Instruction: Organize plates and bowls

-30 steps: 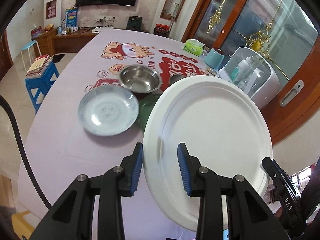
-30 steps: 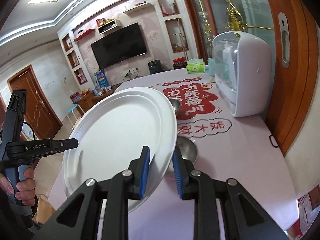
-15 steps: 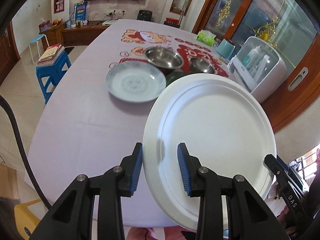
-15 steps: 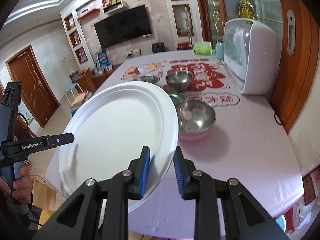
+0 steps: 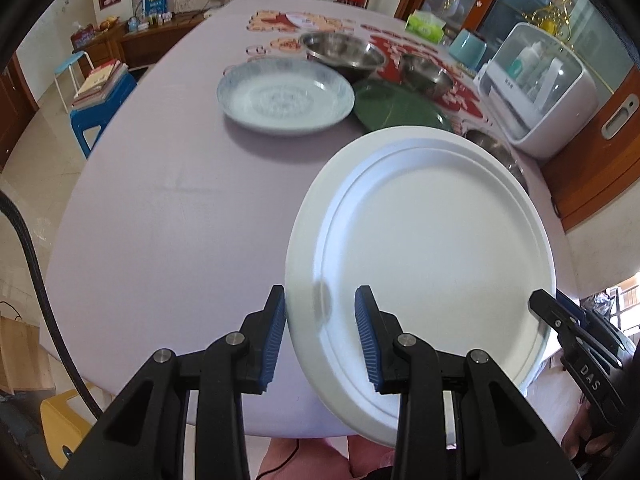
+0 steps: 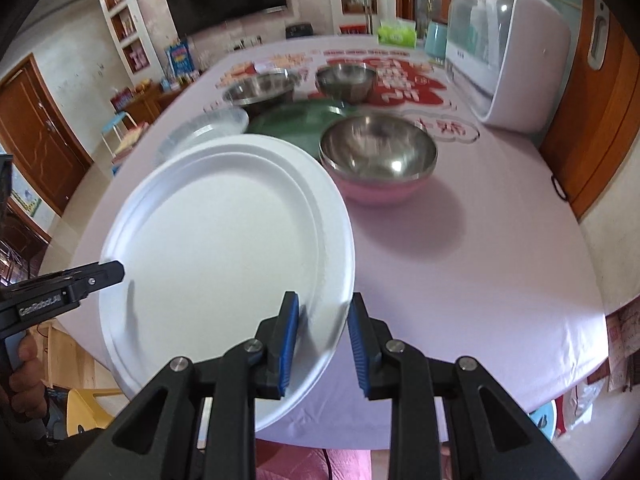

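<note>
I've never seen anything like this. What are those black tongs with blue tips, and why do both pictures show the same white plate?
They are hand-held grippers, one in each of a person's hands, each carrying a wide-angle camera looking along its fingers. One picture comes from the left gripper, the other from the right gripper. Both straddle opposite rims of one white plate, carried above the table. On it sit a patterned plate, a green plate, and steel bowls, including a pink-bottomed bowl.

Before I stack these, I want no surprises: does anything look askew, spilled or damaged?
Only the large white round plate looks askew: it hangs tilted over the table's near edge, its rim between both grippers' jaws. No spill or damage shows.
</note>
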Demonstrator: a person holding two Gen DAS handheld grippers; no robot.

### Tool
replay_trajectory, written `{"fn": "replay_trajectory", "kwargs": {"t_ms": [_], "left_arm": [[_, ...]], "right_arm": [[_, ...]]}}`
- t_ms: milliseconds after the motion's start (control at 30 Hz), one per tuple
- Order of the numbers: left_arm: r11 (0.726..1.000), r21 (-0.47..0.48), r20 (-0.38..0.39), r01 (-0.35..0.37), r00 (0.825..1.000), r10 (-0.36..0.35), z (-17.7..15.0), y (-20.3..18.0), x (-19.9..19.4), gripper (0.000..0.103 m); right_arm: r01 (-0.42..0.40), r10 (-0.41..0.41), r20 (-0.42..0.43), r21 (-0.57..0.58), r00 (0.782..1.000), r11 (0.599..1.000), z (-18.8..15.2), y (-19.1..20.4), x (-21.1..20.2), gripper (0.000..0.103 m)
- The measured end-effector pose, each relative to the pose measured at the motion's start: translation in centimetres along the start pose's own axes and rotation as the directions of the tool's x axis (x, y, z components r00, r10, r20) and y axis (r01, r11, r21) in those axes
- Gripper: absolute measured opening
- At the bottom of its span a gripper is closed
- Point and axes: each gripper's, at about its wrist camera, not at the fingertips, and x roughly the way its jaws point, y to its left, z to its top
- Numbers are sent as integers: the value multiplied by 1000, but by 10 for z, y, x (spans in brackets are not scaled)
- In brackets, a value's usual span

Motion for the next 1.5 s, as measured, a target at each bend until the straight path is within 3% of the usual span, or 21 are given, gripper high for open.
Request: {"fn": "replay_trajectory", "kwargs": {"t_ms": [367,1300,1400,1500], "left_arm": [[1000,-10,-108,6,994,-7,2,6,39,33],[998,-29,-207,-57,977,49,25,-3,89,33],[997,-28,-209,-68,976,60,24,-5,92,33],[997,-29,-212,-76,975,69,22,-10,95,33]], "right_arm": [[14,-11,-154,22,988,1000,-2,-5,41,27],[-4,-1,-274,-18,962,1000,24,-19,91,28],[-14,8,-278,-21,960,1000,23,-18,93,30],[-28,17,-280,-33,960,999,23,-15,94,43]]}}
